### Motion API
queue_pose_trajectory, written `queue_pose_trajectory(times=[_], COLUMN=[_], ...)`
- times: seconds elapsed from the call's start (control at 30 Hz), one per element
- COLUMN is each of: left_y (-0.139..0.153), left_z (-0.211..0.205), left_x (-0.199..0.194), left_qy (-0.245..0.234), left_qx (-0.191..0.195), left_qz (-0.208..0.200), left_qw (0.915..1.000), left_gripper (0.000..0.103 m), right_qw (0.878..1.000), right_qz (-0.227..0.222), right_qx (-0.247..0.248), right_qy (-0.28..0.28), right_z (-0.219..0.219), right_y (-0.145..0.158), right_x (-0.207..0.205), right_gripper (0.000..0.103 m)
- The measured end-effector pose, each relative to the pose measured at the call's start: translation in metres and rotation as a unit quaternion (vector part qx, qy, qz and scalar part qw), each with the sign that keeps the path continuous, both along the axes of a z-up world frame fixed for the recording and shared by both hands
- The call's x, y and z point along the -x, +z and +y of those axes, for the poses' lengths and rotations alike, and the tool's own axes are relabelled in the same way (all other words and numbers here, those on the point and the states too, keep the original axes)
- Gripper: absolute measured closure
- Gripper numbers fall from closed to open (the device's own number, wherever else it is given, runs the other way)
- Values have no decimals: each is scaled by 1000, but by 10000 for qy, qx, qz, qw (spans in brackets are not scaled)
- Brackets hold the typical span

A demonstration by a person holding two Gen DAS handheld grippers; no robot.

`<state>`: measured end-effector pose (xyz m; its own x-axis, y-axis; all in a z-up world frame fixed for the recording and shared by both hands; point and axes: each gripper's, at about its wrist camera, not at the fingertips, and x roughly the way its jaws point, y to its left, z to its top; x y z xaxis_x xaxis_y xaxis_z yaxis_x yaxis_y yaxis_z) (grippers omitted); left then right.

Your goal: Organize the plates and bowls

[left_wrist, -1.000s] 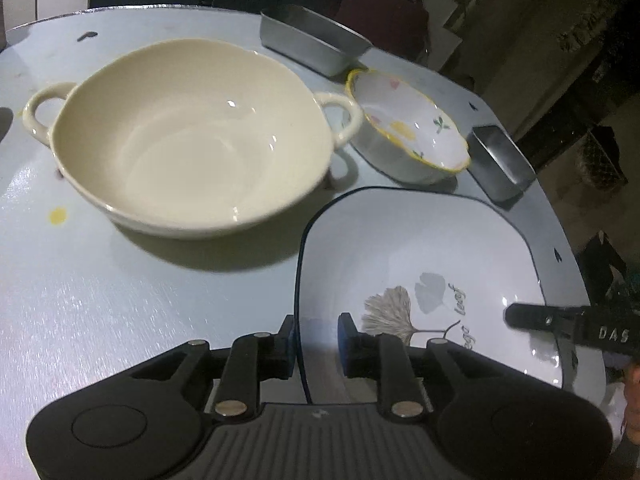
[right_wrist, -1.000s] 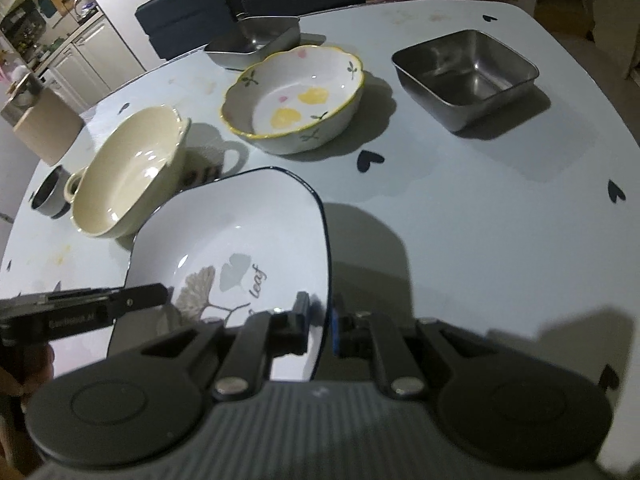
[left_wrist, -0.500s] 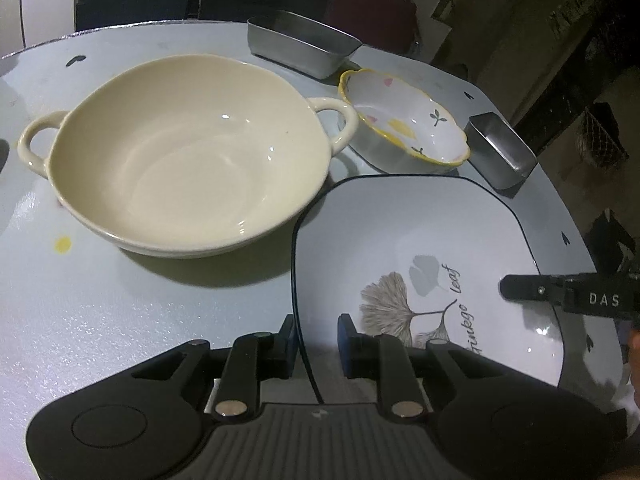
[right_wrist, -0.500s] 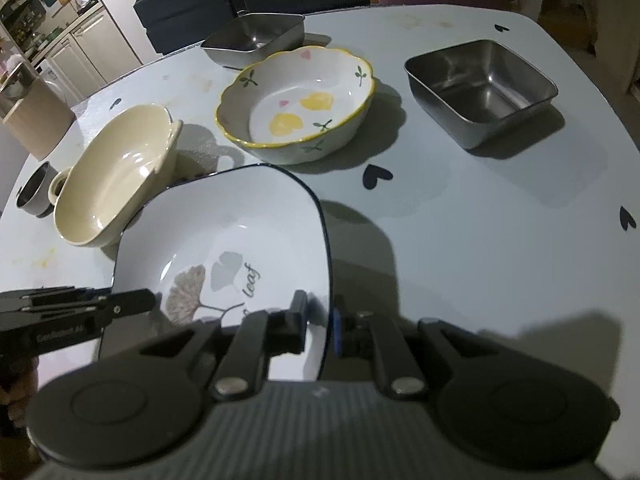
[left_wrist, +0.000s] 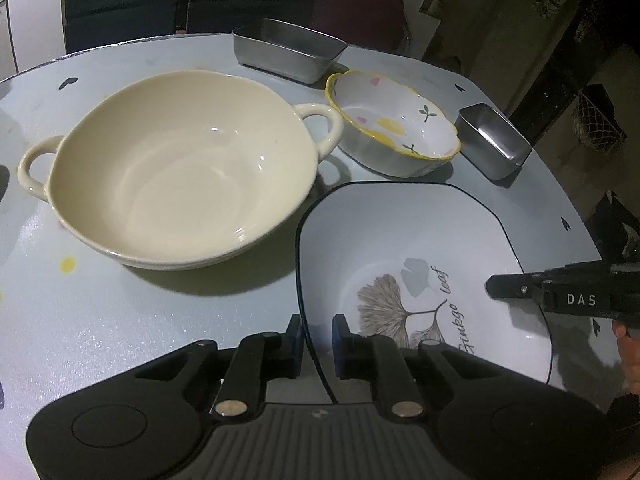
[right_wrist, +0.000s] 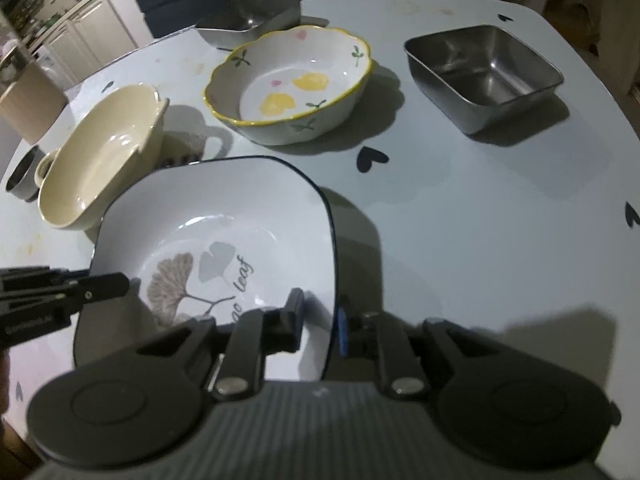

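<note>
Ginkgo plate (left_wrist: 420,240), glossy white, squarish with a thin dark rim, sits on the matte grey counter (left_wrist: 120,320).
Left gripper (left_wrist: 318,340) has been closing, right gripper (right_wrist: 320,326) opening; both jaws straddle opposite rims beside a smooth cream two-handled bowl (left_wrist: 180,184).

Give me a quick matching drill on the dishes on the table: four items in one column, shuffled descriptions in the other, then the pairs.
Items:
1. cream ceramic bowl
2. white square plate with dark blue rim
3. scalloped white bowl with yellow rim
4. square stainless steel container

Descriptions:
A. ginkgo leaf print, rim between gripper fingers
B. loop handles on both sides
C. bare metal, nothing inside
D. yellow patches and green sprigs painted inside

Pairs: 1-B, 2-A, 3-D, 4-C
</note>
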<state>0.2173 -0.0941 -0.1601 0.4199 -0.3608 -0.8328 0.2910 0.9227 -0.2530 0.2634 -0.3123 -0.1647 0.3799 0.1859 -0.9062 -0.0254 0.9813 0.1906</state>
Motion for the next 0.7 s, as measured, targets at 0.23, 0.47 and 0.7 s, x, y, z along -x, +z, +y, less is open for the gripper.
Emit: queue_pose_trajectory(times=[0.23,0.47,0.7], left_y=[3,6,10], left_z=[-1,2,6], left_x=[2,3,13], left_qy=[-16,41,-3], left_qx=[-41,-13,-37], left_qz=[-6,86,11], left_qw=[10000,10000,10000], left_gripper=[88,69,17], right_qw=[9999,9999,9995], right_qz=[-85,-97,-139], right_qx=[-68,-47,-73], right_qy=[98,55,284], right_z=[-3,-3,3], right_y=[-1,-1,0], right_x=[1,2,10], right_gripper=[83,80,49])
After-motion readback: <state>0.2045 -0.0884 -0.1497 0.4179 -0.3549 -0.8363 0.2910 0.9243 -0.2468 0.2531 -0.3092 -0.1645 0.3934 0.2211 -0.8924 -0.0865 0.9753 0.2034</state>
